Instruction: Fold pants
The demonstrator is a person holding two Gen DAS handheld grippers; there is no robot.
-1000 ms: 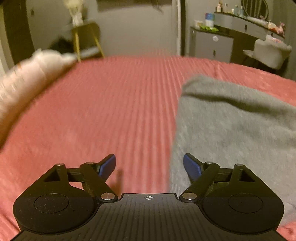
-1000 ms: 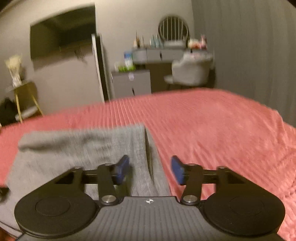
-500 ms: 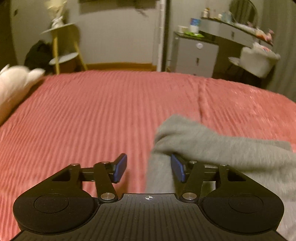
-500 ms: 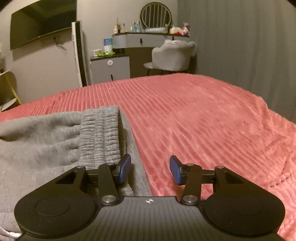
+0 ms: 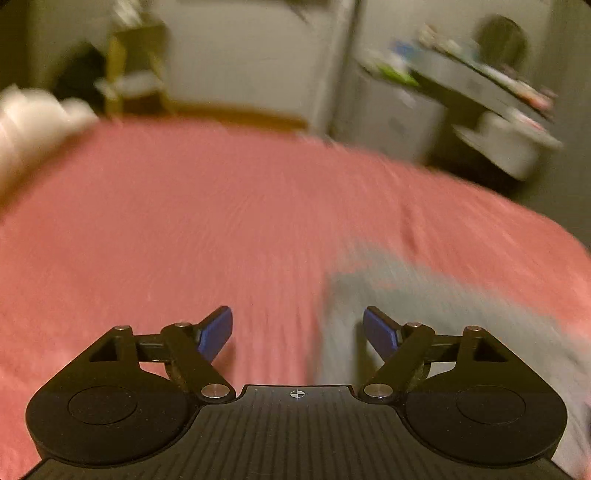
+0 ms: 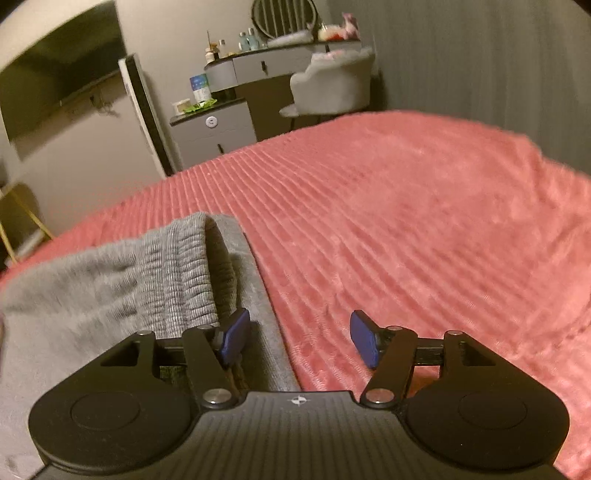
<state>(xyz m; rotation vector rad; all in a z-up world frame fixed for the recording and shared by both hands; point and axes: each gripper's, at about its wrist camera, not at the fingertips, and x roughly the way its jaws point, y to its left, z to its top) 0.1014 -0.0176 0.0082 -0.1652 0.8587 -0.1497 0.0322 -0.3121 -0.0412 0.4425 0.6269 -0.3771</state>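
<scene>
Grey knit pants (image 6: 110,291) lie folded on the red ribbed bedspread (image 6: 406,229), with the ribbed waistband (image 6: 192,273) on top at their right edge. My right gripper (image 6: 298,341) is open and empty, its left pad (image 6: 233,334) over the pants' right edge. In the blurred left wrist view the pants (image 5: 443,325) lie at the lower right. My left gripper (image 5: 297,332) is open and empty, its right pad (image 5: 380,334) over the pants' left edge.
A white pillow (image 5: 33,122) lies at the bed's far left. Past the bed stand a grey cabinet (image 6: 214,129), a vanity desk with a round mirror (image 6: 284,16), a pale chair (image 6: 332,88) and a gold side table (image 5: 136,70).
Both grippers have opened wider. The left view is swinging and has blurred, and the pants now sit further right in it. The right gripper has tilted, the pants still at its left.
</scene>
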